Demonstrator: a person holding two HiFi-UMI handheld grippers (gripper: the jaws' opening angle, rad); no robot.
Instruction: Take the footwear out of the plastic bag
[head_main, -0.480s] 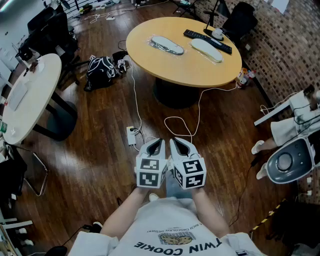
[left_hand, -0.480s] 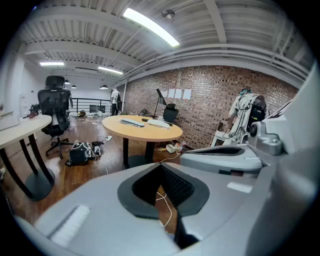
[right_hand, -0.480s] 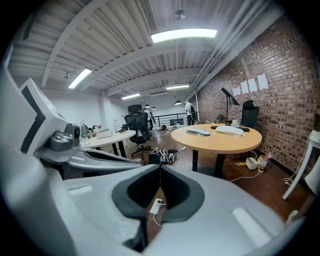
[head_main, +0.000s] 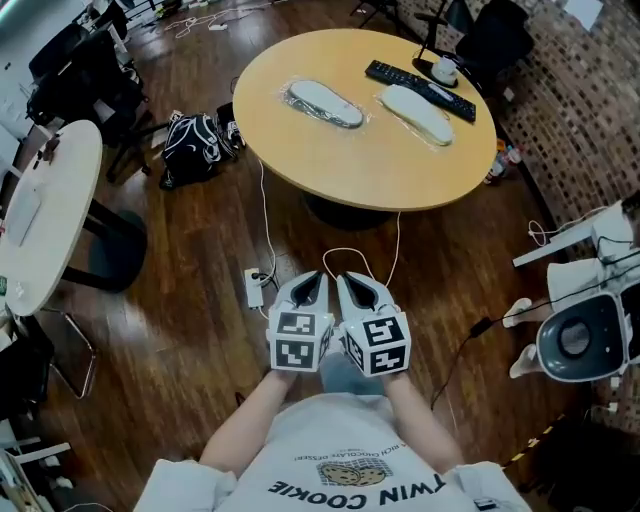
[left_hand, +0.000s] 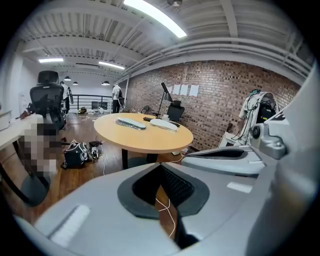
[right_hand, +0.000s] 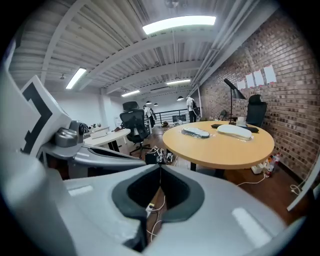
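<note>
Dark wood floor, round table (head_main: 380, 170) at upper centre of head view, left bagged shoe (head_main: 325, 103) beside right bagged shoe (head_main: 417, 113) on top, both well apart from the tools. Left gripper (head_main: 310, 287) and right gripper (head_main: 362, 290) at lower centre, side by side, each clenched on nothing. Possible trouble: white cable (head_main: 345, 252) looped across floor just above the grippers, liable to snag a foot; slick plastic liable to slip from the pads.

- A round wooden table (head_main: 380, 170) carries the left bagged footwear (head_main: 325, 103) and the right bagged footwear (head_main: 417, 113), lying apart.
- A long black bar (head_main: 420, 90) lies just behind the right one.
- The wooden floor (head_main: 180, 300) bears a black bag (head_main: 195, 145) and a white power strip (head_main: 255, 288) with cables.
</note>
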